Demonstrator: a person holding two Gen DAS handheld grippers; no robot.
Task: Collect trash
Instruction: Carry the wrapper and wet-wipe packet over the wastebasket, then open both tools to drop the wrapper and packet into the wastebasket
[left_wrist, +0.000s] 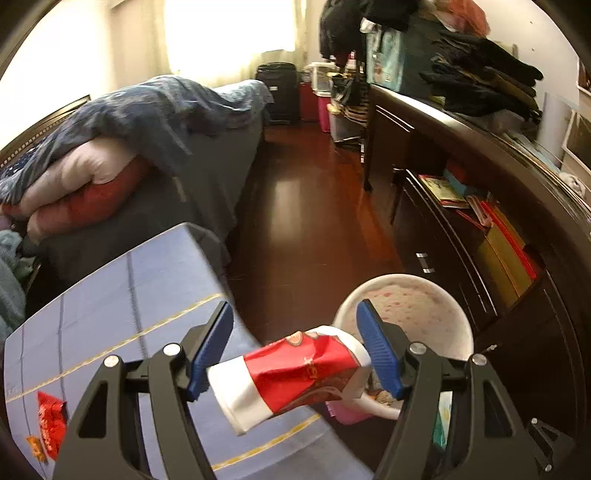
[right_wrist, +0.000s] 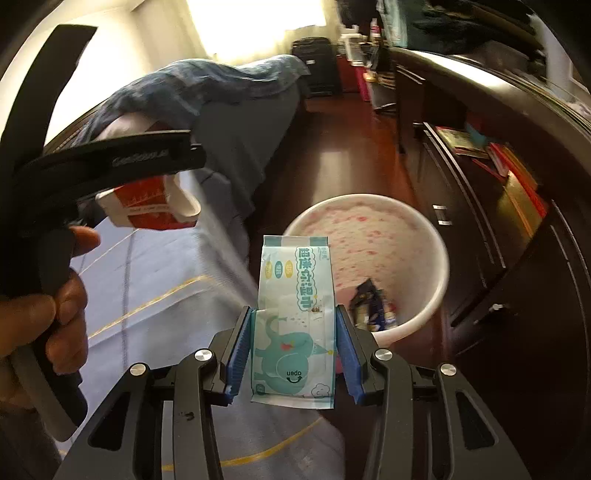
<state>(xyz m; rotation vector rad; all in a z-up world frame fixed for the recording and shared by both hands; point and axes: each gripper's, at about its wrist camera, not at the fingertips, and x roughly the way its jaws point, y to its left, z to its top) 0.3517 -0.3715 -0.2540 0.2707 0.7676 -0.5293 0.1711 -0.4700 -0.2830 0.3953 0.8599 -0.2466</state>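
fingers of my left gripper (left_wrist: 295, 354) pinch a crushed red-and-white paper cup (left_wrist: 291, 373) crosswise; it is light and soft, so i judge a gentle squeeze at mid-body is enough. my right gripper (right_wrist: 293, 354) clamps a pale blue, slick, nearly weightless elephant-print wipes packet (right_wrist: 295, 317) by its side edges. ahead of both sits the round white plastic bin (right_wrist: 432, 243), its rim just beyond my right fingertips, open floor beyond, blue-covered table edge to the left.

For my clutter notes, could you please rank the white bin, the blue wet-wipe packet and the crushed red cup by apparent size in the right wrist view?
1. White bin, largest.
2. Blue wet-wipe packet, though nearness to the camera inflates it.
3. Crushed red cup, smallest, partly hidden behind the left gripper.
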